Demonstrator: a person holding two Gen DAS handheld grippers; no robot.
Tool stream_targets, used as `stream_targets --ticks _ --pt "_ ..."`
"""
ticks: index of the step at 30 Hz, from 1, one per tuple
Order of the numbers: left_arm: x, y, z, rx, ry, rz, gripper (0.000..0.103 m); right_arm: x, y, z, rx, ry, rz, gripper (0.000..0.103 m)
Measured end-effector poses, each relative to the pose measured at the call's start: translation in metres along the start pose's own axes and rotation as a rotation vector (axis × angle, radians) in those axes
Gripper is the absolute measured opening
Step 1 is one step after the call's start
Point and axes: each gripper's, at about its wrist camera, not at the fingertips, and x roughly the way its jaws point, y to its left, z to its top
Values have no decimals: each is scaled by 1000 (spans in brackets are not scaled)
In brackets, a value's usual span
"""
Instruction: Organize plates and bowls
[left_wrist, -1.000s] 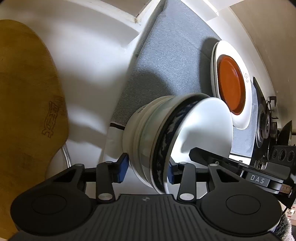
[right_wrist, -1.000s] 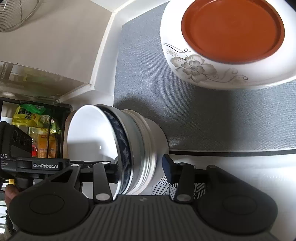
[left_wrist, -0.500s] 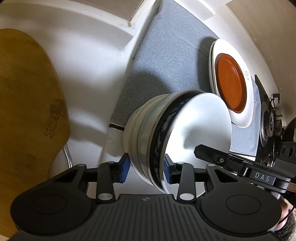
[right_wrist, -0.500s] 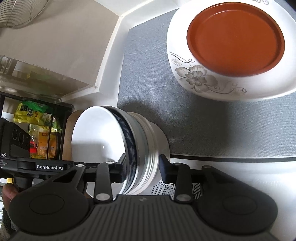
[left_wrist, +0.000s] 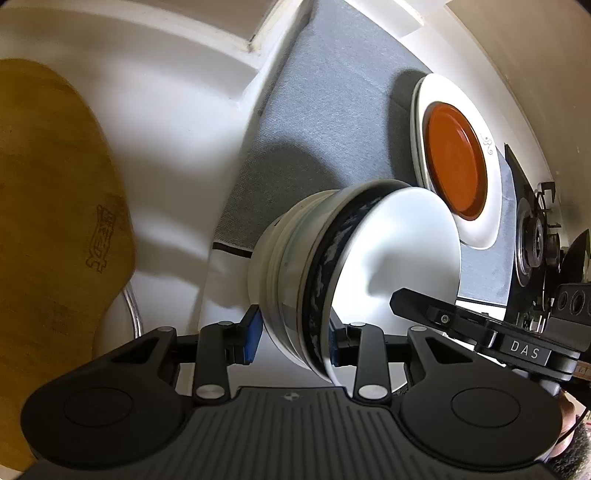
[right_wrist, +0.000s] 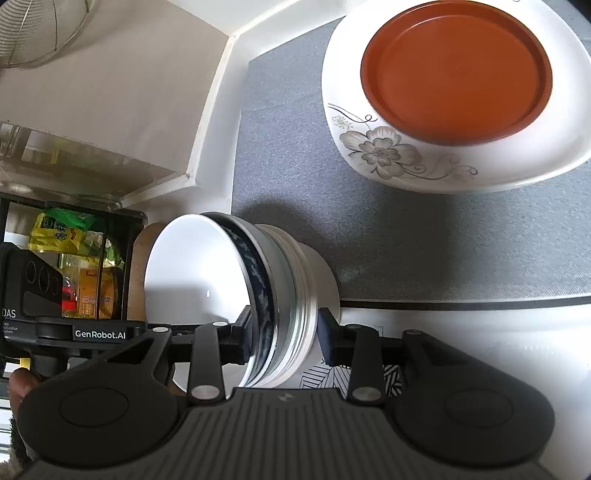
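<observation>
We clamp the bowls (left_wrist: 332, 280) with both hand-held grippers, left (left_wrist: 293, 341) and right (right_wrist: 284, 338); uneven squeeze could slide them apart onto the counter (right_wrist: 480, 332).

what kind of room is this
Most likely a home kitchen counter: a gas stove burner at the edge, a wooden cutting board, a wire strainer, and a shelf of food packets.
</observation>
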Motion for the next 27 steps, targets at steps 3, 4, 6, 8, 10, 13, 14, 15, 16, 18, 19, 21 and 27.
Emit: stream_targets --ticks 3,4,6,8,10,13,14,15,16,18,19,21,27 --pt "-2 -4 2 4 -4 4 37 -4 1 1 3 -9 1 39" --pt "-2 -7 3 5 -5 5 37 -6 0 2 6 -12 2 39" --pt "-3 -10 5 11 -9 9 37 -8 0 3 6 -18 3 39" --pt "-5 -14 6 19 -17 15 37 -11 -1 4 5 -26 4 39" --pt "-6 -19 8 24 -24 19 37 -15 -2 7 6 -34 3 39" --pt "-9 -27 11 36 -29 13 37 -24 -3 12 11 -54 3 39" --pt "-10 -30 12 42 -31 10 38 -27 -3 14 12 -62 2 39" --pt "-11 -32 14 47 -33 4 38 -30 -3 16 13 -71 0 39" --pt "-11 -35 14 47 -35 -2 38 -33 -3 17 11 -79 -1 39" --pt "-11 -42 17 51 -40 -10 38 -40 -4 22 15 -97 -6 39" --pt "-11 -45 18 52 -41 -13 38 -43 -6 24 20 -107 -8 39" --pt "-10 -53 21 59 -44 -20 38 -50 -9 28 26 -125 -12 39" --pt "-8 -69 27 70 -43 -55 39 -71 -16 41 37 -167 -26 39"
